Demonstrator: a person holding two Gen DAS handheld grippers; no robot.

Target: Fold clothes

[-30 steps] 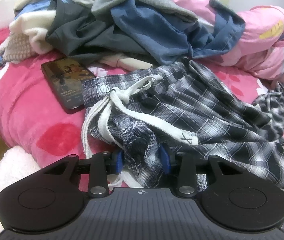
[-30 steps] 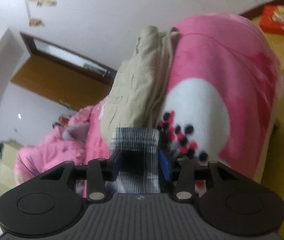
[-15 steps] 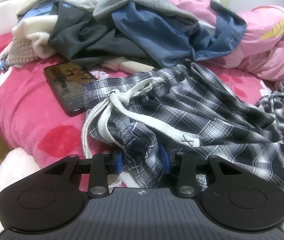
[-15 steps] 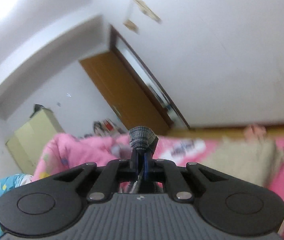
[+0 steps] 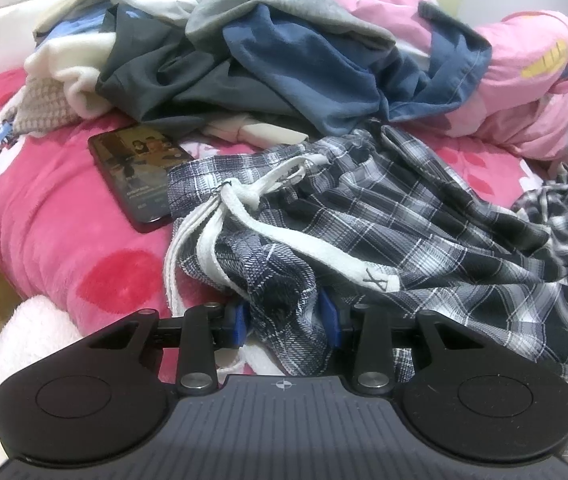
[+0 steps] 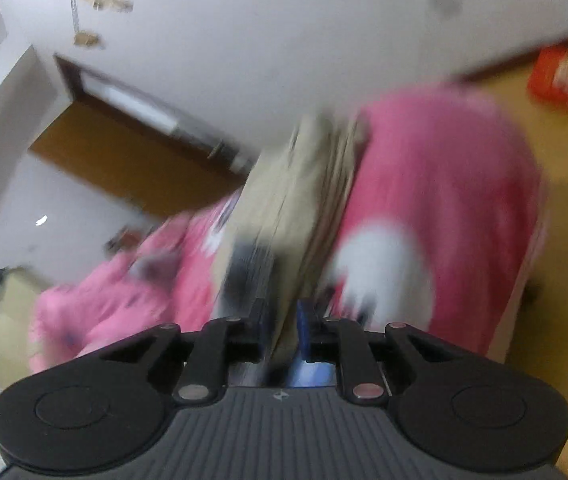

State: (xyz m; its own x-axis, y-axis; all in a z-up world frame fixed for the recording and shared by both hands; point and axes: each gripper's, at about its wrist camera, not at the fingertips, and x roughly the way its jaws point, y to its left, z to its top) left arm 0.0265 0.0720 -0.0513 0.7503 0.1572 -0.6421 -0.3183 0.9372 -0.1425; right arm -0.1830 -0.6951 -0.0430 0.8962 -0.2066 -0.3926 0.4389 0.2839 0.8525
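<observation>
A grey-and-black plaid garment (image 5: 403, 216) with a white drawstring (image 5: 284, 236) lies crumpled on the pink bed blanket (image 5: 44, 220). My left gripper (image 5: 284, 318) is shut on a bunched fold of its waist end at the near edge of the bed. The right wrist view is blurred by motion. There my right gripper (image 6: 282, 320) has its fingers close together, with a strip of plaid cloth (image 6: 244, 268) rising from between them. A beige folded garment (image 6: 295, 184) lies on the blanket behind that strip.
A dark phone (image 5: 136, 168) lies face up just left of the plaid garment. Behind it is a heap of several loose clothes (image 5: 284, 60), with a pink quilt (image 5: 543, 80) to the right. The right wrist view shows a brown door (image 6: 124, 160) and a red box (image 6: 567, 76) on the floor.
The left gripper has kept its hold and barely moved. The right gripper swung up toward the wall and door, then back down toward the bed, with the plaid cloth still between its fingers.
</observation>
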